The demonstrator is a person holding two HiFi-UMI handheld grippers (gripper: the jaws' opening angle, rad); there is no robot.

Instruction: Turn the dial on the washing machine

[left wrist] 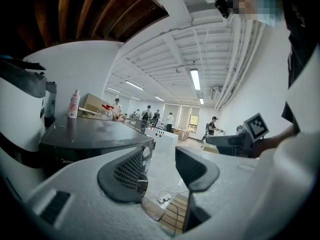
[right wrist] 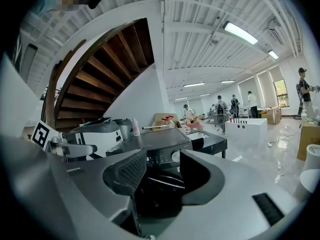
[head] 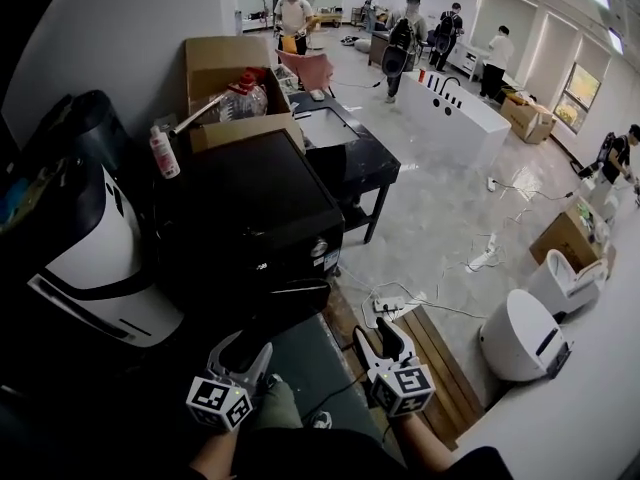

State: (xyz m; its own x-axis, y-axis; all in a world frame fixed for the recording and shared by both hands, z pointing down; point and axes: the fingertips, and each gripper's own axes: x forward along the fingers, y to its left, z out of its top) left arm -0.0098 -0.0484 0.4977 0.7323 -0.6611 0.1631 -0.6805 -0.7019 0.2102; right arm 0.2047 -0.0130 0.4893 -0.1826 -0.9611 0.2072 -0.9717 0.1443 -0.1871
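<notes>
The washing machine (head: 250, 208) is a black front-loader standing on the floor (head: 440, 213) near the white wall, with a white appliance (head: 100, 268) beside it on one side and a black tabletop (head: 345, 148) on the other. Its dial (head: 319, 251) is a round silver knob at the right end of the control strip, at the upper right corner of the front face. A spray bottle (head: 163, 154) stands upright at the machine's back left top corner, and an open cardboard box (head: 235, 88) sits behind it.

Both tools are held low in front of the machine, well short of it. The left tool (head: 252, 346) points up towards the lower front. In the left gripper view its jaws stand wide apart with nothing between them. Only floor, cable and a power strip (left wrist: 163, 200) show through the gap, and the dial sits just past the left jaw's edge, far off.

The right tool (head: 381, 342) hovers to the right, above a slatted wooden platform (head: 440, 368). In the right gripper view its jaws are parted and grip nothing. The machine's front fills the gap from a distance, with the dial showing between the jaw tips, untouched.
</notes>
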